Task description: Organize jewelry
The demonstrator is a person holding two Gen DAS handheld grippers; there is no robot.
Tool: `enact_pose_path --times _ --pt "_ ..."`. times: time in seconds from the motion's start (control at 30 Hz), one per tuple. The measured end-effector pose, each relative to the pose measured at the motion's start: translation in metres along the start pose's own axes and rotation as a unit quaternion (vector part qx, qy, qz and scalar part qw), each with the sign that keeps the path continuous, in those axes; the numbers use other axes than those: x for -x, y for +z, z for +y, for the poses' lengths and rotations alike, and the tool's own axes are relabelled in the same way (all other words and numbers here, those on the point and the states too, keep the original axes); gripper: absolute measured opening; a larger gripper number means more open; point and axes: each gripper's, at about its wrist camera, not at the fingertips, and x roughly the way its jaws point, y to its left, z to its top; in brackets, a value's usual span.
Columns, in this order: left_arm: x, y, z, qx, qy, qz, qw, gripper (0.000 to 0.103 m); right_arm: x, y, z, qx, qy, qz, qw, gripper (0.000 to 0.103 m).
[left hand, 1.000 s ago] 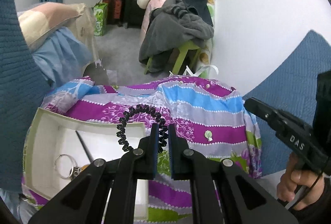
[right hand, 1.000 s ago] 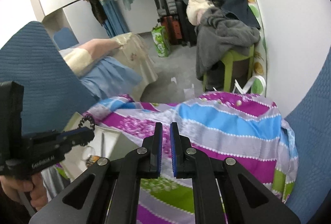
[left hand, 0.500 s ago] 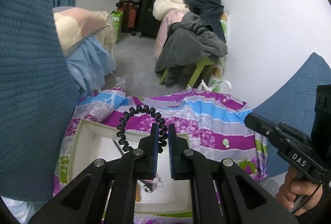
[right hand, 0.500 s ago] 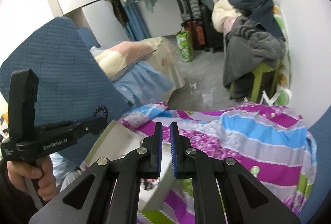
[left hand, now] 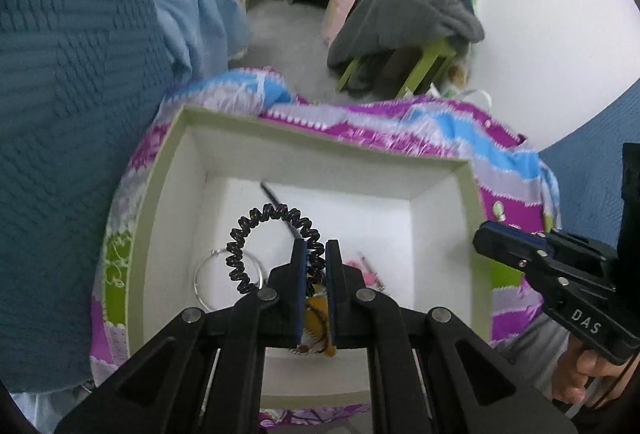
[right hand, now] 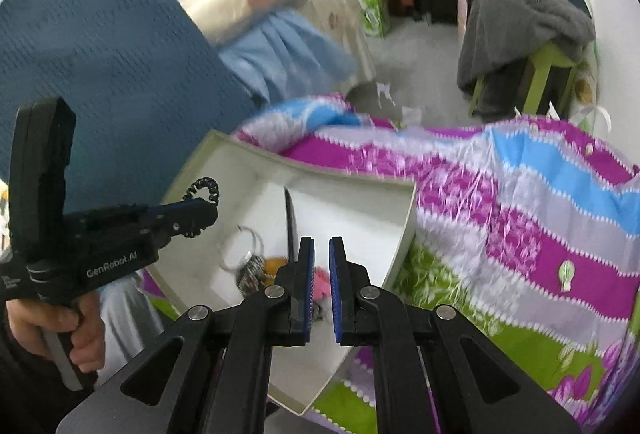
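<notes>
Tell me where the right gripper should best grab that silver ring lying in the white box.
Probably the silver ring on its bare left arc, coming straight down from above with one jaw inside the loop. It seems to lie flat on the white box floor, and its right side sits behind the black coil and the left gripper.

- The left gripper [left hand: 316,254] points steeply downward, its two fingers [left hand: 299,274] drawn close together and pinching a black spiral hair tie [left hand: 256,234], whose loop stands up beyond the tips.
- A hand [right hand: 60,330] wraps the left gripper's handle from below, fingers curled round the grip.
- The right gripper [right hand: 321,266] also tilts steeply down, its blue-padded fingers [right hand: 308,274] nearly together, a thin gap between them, nothing clamped.
- The right hand [left hand: 592,370] curls round that gripper's handle at the picture's lower right edge.
</notes>
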Motion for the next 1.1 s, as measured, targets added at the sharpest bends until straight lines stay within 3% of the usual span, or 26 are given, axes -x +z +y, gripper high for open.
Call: enact_pose_path --times 0.4,0.47,0.5,0.53,0.77,0.87,0.93,0.97,1.07,1.1 --pt "-0.004 0.001 -0.003 0.013 -0.007 0.016 0.9998 0.011 -0.002 -0.007 -0.005 -0.006 -0.015 0.006 1.0 0.006" --pt "0.006 0.002 -0.006 0.014 0.001 0.004 0.9999 0.029 0.005 -0.005 -0.003 -0.005 -0.015 -0.001 1.0 0.006" --pt "0.013 0.004 -0.008 0.014 0.008 -0.003 0.9999 0.048 0.01 -0.003 -0.002 -0.004 -0.013 -0.005 1.0 0.006" --pt "0.021 0.005 -0.01 0.013 0.009 -0.011 0.9998 0.055 0.016 -0.002 0.0 -0.003 -0.013 -0.011 1.0 0.006" --pt "0.107 0.016 -0.037 -0.015 0.01 -0.085 0.9963 0.058 0.088 0.016 0.018 0.007 -0.025 -0.082 0.996 0.006" --pt "0.153 0.018 -0.052 -0.029 0.003 -0.127 0.9915 0.072 0.13 0.023 0.032 0.015 -0.035 -0.126 0.991 0.007" --pt "0.177 0.016 -0.059 -0.039 0.002 -0.149 0.9881 0.079 0.157 0.024 0.039 0.014 -0.041 -0.153 0.987 0.017" --pt "0.193 0.014 -0.065 -0.046 0.001 -0.16 0.986 0.08 0.171 0.022 0.043 0.013 -0.042 -0.168 0.985 0.031" --pt "0.228 0.006 -0.077 -0.057 -0.004 -0.186 0.9809 0.08 0.204 0.016 0.057 0.023 -0.049 -0.2 0.978 0.035" --pt "0.237 0.001 -0.08 -0.058 0.0 -0.194 0.9792 0.081 0.216 0.012 0.062 0.026 -0.056 -0.21 0.976 0.041"
